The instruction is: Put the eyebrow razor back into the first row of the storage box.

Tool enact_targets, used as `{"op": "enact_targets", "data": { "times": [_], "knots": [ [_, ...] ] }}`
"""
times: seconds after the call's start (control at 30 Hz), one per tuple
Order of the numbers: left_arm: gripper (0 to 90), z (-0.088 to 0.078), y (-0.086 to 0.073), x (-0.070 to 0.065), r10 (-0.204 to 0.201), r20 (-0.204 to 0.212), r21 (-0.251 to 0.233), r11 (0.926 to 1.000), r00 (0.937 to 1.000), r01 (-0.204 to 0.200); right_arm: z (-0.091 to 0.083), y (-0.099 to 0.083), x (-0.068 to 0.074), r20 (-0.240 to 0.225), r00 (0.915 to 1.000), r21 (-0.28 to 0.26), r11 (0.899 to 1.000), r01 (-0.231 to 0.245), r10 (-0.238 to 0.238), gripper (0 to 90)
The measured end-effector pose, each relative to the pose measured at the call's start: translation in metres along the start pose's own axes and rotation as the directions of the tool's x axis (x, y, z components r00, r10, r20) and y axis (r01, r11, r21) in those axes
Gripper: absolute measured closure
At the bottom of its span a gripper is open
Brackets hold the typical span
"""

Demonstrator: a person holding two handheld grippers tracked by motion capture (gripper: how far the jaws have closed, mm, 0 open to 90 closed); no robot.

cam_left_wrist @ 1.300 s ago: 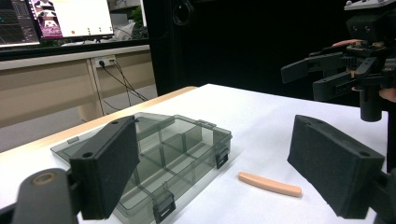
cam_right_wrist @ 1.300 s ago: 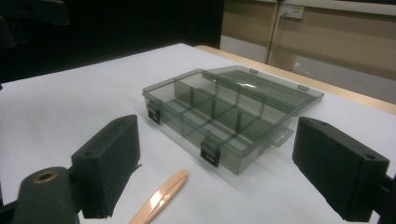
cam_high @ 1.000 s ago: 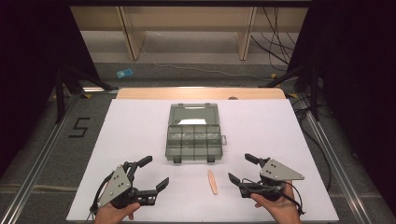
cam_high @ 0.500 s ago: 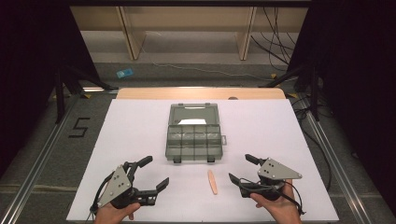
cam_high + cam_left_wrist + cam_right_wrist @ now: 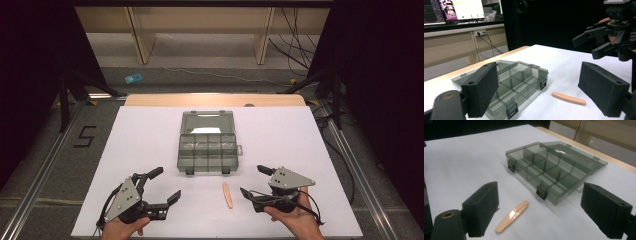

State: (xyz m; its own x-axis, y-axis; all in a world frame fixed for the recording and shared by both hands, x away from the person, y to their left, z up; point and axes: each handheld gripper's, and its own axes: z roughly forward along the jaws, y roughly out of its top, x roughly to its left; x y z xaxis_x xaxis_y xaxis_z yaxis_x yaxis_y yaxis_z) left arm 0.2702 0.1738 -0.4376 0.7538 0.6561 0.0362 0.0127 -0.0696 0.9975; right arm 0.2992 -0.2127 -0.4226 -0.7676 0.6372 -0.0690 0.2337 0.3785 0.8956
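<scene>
between claws [image 5: 158, 189], peach tweezers [image 5: 228, 194]

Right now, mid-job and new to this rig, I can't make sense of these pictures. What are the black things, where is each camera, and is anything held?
There is no robot arm. A person holds a two-fingered tool in each hand: the left gripper and the right gripper.

The high view looks down from above the person's side of the white table. Each of the other two views comes from a camera riding on a gripper, so the black blocks at the bottom are that gripper's own fingers.

On the table lie a smoky clear compartment box with its lid open and peach-coloured tweezers in front of it. Both grippers are open and hold nothing.
</scene>
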Motion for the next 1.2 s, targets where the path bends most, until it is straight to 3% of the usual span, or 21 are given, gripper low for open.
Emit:
{"op": "enact_targets", "data": {
  "times": [0.17,0.33,0.43,0.53,0.57,0.6,0.67,0.8,0.83,0.87,0.9,0.93,1.0,1.07,1.13,1.17,1.2],
  "knots": [
    [15.6,0.000,0.000,0.000,0.001,-0.001,-0.001,1.0000,1.0000,-0.001,0.003,0.006,-0.001,-0.021,0.9993,0.059,0.998,0.031,-0.030,16.0],
    [15.6,0.000,0.000,0.000,0.000,-0.002,0.000,1.0000,1.0000,0.000,0.006,0.015,-0.002,-0.017,0.9975,0.169,0.983,0.071,-0.069,19.7],
    [15.5,0.000,0.000,0.000,-0.001,-0.002,0.000,1.0000,1.0000,0.001,0.010,0.021,-0.002,-0.013,0.9954,0.257,0.962,0.095,-0.095,22.5],
    [15.5,0.000,0.000,0.000,0.000,-0.002,0.001,1.0000,1.0000,0.000,0.017,0.025,-0.001,-0.021,0.9953,0.304,0.948,0.096,-0.094,24.1],
    [15.5,0.000,0.000,0.000,-0.001,-0.002,0.000,1.0000,1.0000,0.001,0.020,0.026,-0.001,-0.031,0.9952,0.330,0.939,0.098,-0.093,24.5],
    [15.5,0.000,0.000,0.000,0.001,-0.002,0.000,1.0000,1.0000,-0.001,0.020,0.026,-0.001,-0.031,0.9952,0.330,0.939,0.098,-0.093,24.5],
    [15.5,0.000,0.000,0.001,0.001,-0.003,-0.001,1.0000,1.0000,-0.001,0.030,0.028,0.002,-0.070,0.9926,0.383,0.916,0.119,-0.099,24.6],
    [15.6,0.000,0.000,0.001,0.000,-0.003,0.000,1.0000,1.0000,0.000,0.045,0.028,0.006,-0.089,0.9890,0.420,0.896,0.145,-0.119,24.9],
    [15.6,0.000,0.000,0.001,0.000,-0.003,0.000,1.0000,1.0000,0.000,0.045,0.028,0.006,-0.089,0.9890,0.420,0.896,0.145,-0.119,24.9],
    [15.6,0.000,0.000,0.001,0.000,-0.003,0.000,1.0000,1.0000,0.000,0.048,0.029,0.007,-0.107,0.9884,0.444,0.884,0.145,-0.108,25.5],
    [15.5,0.000,0.000,0.001,0.000,-0.002,-0.001,1.0000,1.0000,0.000,0.054,0.029,0.008,-0.131,0.9834,0.466,0.868,0.173,-0.126,27.3],
    [15.6,0.000,0.000,0.001,0.000,-0.003,-0.001,1.0000,1.0000,0.000,0.058,0.029,0.009,-0.139,0.9819,0.479,0.859,0.181,-0.129,27.3],
    [15.5,0.000,0.000,0.001,-0.002,-0.002,-0.002,1.0000,1.0000,0.001,0.061,0.029,0.010,-0.146,0.9811,0.485,0.855,0.183,-0.127,27.3],
    [15.5,0.000,0.000,0.001,-0.002,-0.002,-0.001,1.0000,1.0000,0.002,0.070,0.031,0.013,-0.168,0.9800,0.517,0.837,0.180,-0.107,27.4],
    [15.5,0.000,0.000,0.001,-0.003,-0.002,-0.001,1.0000,1.0000,0.003,0.073,0.031,0.013,-0.167,0.9811,0.526,0.833,0.173,-0.098,27.5],
    [15.5,0.000,0.000,0.001,-0.003,-0.002,-0.001,1.0000,1.0000,0.003,0.080,0.030,0.014,-0.164,0.9823,0.544,0.822,0.166,-0.090,27.6],
    [15.5,0.000,0.000,0.001,-0.003,-0.003,-0.001,1.0000,1.0000,0.003,0.080,0.030,0.014,-0.164,0.9823,0.544,0.822,0.166,-0.090,27.6]
  ]
}}
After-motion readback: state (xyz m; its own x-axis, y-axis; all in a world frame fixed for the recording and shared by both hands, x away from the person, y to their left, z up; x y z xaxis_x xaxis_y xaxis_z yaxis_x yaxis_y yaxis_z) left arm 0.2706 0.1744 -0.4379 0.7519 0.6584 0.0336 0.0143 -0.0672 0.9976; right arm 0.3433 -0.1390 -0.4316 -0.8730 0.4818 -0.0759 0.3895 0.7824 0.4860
